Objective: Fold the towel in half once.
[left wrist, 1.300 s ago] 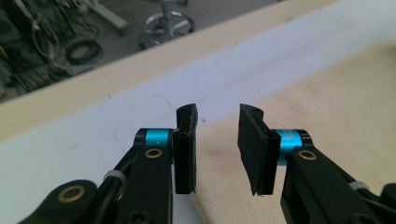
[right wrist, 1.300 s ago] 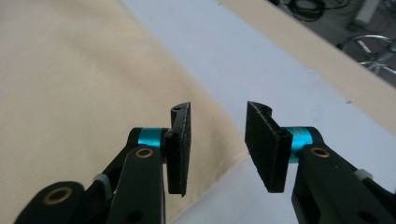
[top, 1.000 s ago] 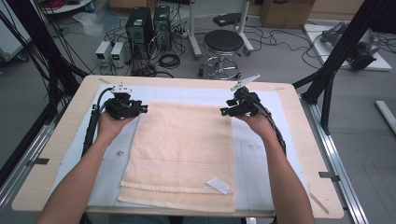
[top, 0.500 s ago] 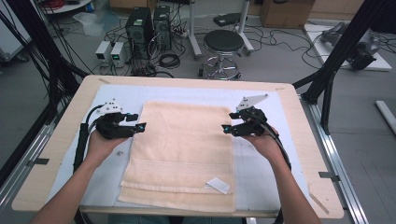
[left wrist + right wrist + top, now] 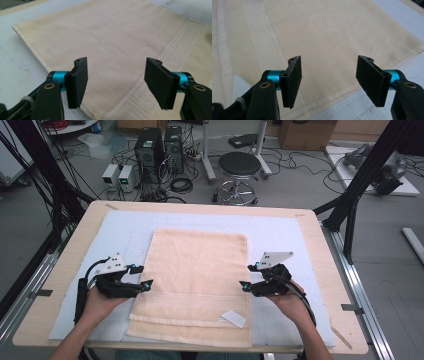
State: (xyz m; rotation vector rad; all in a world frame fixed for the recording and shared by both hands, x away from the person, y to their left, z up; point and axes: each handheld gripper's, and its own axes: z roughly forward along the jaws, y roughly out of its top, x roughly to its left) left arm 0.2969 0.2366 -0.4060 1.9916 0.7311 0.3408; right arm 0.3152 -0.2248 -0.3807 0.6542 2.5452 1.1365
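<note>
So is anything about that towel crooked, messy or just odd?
Mostly tidy: the beige towel lies flat and folded on the pale blue mat. One oddity is its white label, sticking out loose on top near the front right corner. The towel also sits slightly skewed to the mat's edges.

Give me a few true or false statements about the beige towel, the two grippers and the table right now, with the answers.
1. The beige terry towel lies flat on a pale blue mat. True.
2. The left gripper is clamped on the towel. False: its jaws stand open with nothing pinched between them.
3. A small white tag lies on the towel near its front edge. True.
4. The right gripper is at the towel's far edge. False: it is beside the right edge, near the front.
</note>
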